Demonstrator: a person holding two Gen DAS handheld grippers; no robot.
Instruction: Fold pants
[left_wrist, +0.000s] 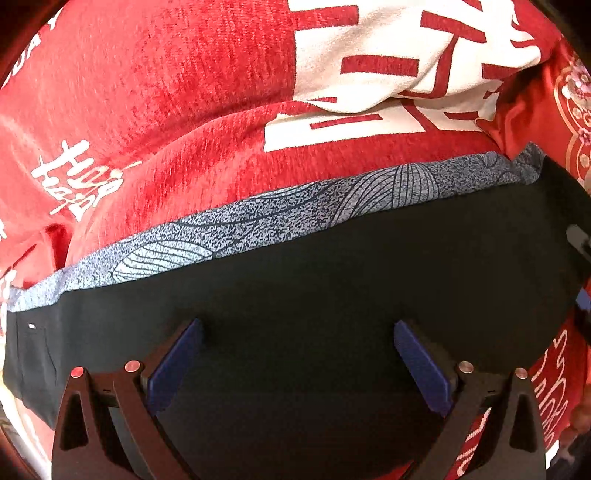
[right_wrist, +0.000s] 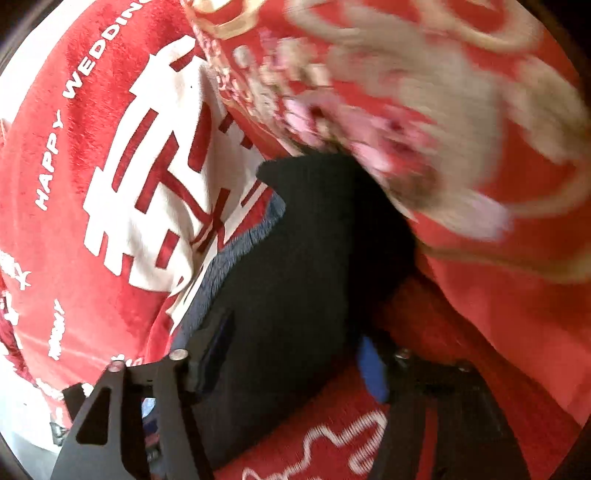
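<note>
1. Left wrist view: left gripper (left_wrist: 297, 350) low over the pants (left_wrist: 314, 280), jaws spread wide, blue pads (left_wrist: 177, 365) well apart, black cloth showing flat between them and nothing pinched.
2. Pants lying across a red blanket (left_wrist: 166, 92), dark fabric filling the lower half of this view.
3. Along the far edge of the pants, a grey patterned band (left_wrist: 295, 206), speckled with fine leaf-like lines, running from lower left up to upper right, resting right against the red pile.
4. Beyond the band, a big white block with red characters (left_wrist: 388, 55) on the blanket, rumpled into a fold; small white lettering off to the left.
5. Right wrist view: right gripper (right_wrist: 295, 358) down at a corner of the pants (right_wrist: 295, 258), jaws moderately apart, black cloth running between the fingers; left pad nearly hidden against the fabric, blue right pad (right_wrist: 373, 369) clear beside the cloth's edge.
6. Cannot tell from this view whether that cloth is actually clamped.
7. Pants narrowing away from the right gripper to a point up near the middle, grey band edging the left side.
8. Upper right, a second red cloth with pale and pink decoration (right_wrist: 424, 129), heavily blurred, overlapping the far end of the pants.
9. "HAPPY WEDDING" readable in white on the blanket (right_wrist: 55, 221) at left.
</note>
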